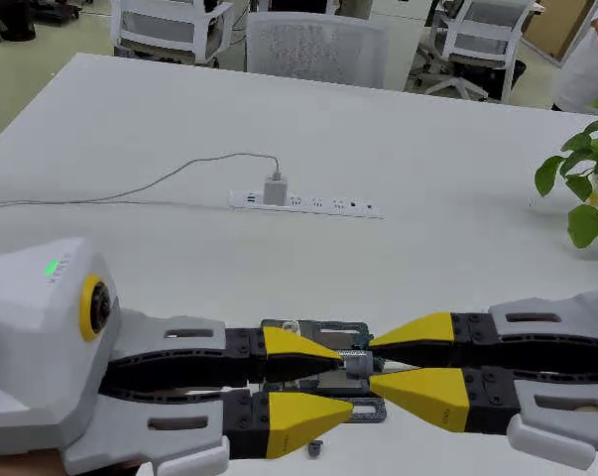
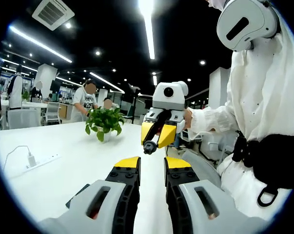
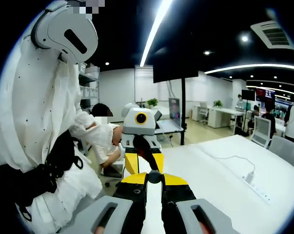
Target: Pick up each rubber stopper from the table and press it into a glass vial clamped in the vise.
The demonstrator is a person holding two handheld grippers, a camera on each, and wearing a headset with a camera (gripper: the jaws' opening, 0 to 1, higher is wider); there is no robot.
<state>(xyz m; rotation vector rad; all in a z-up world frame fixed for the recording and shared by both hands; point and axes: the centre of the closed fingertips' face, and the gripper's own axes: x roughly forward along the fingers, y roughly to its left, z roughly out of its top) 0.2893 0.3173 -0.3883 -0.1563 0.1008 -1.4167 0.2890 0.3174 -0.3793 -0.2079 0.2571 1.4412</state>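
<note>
The table point(image 1: 378, 149) carries the vise point(image 1: 318, 325) close to its near edge, most likely so that the person can work on it from above with both tools. Whether a vial stands in the vise I cannot tell, as the jaws cover most of it.

The left gripper point(image 2: 147, 163) comes in from the left side and lies nearly level and just above the vise. Its jaws are apart with nothing between them. It seems to be held ready to steady the work or take over.

The right gripper point(image 1: 372, 362) comes in from the right, level too, so the two point at each other tip to tip over the vise. Its jaws are pinched on a small dark stopper point(image 3: 154, 177), which is held at the very tips. That probably leaves its end free to go into a vial mouth.

A small dark piece point(image 1: 315, 448) lies on the table just nearer the edge than the vise. It may be another stopper waiting its turn.
</note>
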